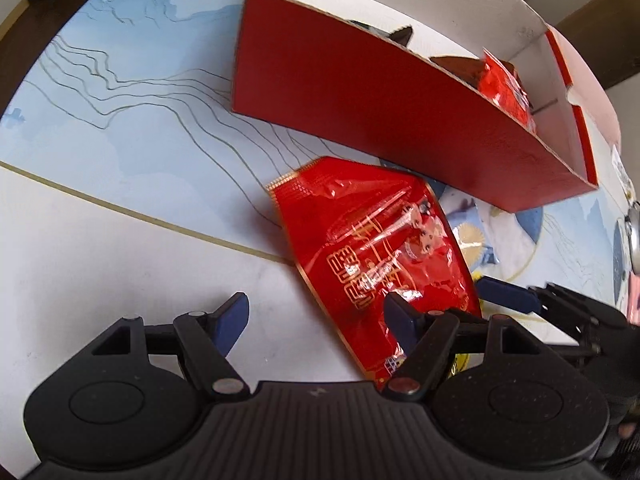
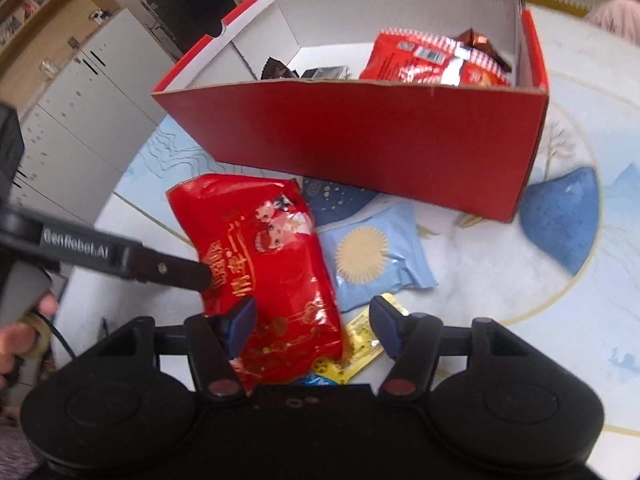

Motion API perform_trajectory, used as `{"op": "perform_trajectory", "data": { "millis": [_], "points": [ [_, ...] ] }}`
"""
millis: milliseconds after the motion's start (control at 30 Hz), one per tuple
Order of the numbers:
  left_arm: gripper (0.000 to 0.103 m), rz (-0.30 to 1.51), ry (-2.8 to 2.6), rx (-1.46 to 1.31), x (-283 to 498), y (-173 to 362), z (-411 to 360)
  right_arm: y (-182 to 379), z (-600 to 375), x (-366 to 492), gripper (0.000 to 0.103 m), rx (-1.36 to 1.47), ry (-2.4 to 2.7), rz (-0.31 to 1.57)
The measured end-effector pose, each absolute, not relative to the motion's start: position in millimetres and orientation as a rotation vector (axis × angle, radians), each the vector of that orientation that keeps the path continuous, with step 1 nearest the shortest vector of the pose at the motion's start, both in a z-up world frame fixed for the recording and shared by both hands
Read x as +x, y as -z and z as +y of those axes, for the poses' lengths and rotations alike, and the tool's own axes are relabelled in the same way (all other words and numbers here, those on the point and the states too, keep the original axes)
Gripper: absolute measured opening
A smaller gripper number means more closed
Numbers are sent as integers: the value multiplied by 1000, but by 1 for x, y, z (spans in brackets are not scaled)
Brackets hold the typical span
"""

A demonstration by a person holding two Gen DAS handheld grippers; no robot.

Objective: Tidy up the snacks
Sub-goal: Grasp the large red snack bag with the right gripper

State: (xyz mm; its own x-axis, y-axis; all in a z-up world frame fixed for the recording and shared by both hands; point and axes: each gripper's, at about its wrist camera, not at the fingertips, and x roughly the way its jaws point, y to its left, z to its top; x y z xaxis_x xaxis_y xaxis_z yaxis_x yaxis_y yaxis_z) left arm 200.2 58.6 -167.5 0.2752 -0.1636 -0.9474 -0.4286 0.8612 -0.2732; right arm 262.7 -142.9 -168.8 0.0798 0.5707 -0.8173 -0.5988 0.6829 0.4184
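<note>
We've got the left gripper (image 1: 316,312) spread open, low over the table (image 1: 120,240); its right finger overlaps the big red snack bag (image 1: 372,240), nothing clamped. That bag lies flat just in front of the red box (image 2: 360,140), which already has snacks inside. Right gripper (image 2: 312,320) is apart too, straddling the bag's near end, pads not pressing. Light-blue packet (image 2: 376,256) beside the bag, yellow packet (image 2: 364,340) under its near end.

Bright, even daylight; ahead of the jaws the red snack bag (image 1: 372,248) shows white glare. Fisheye bends the edges, corners are dark, and the far background is slightly blurred.
</note>
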Motion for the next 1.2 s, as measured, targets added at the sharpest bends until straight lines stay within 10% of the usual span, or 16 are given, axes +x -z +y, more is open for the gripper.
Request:
{"op": "perform_trajectory", "data": {
  "millis": [367, 833, 1200],
  "points": [
    [73, 1319, -199, -476, 197, 174, 55, 176, -137, 271, 38, 48, -970, 1277],
    [73, 1331, -192, -461, 195, 184, 50, 189, -139, 273, 43, 170, -959, 1304],
    [73, 1299, -162, -431, 187, 168, 52, 164, -141, 241, 5, 136, -923, 1191]
  ]
}}
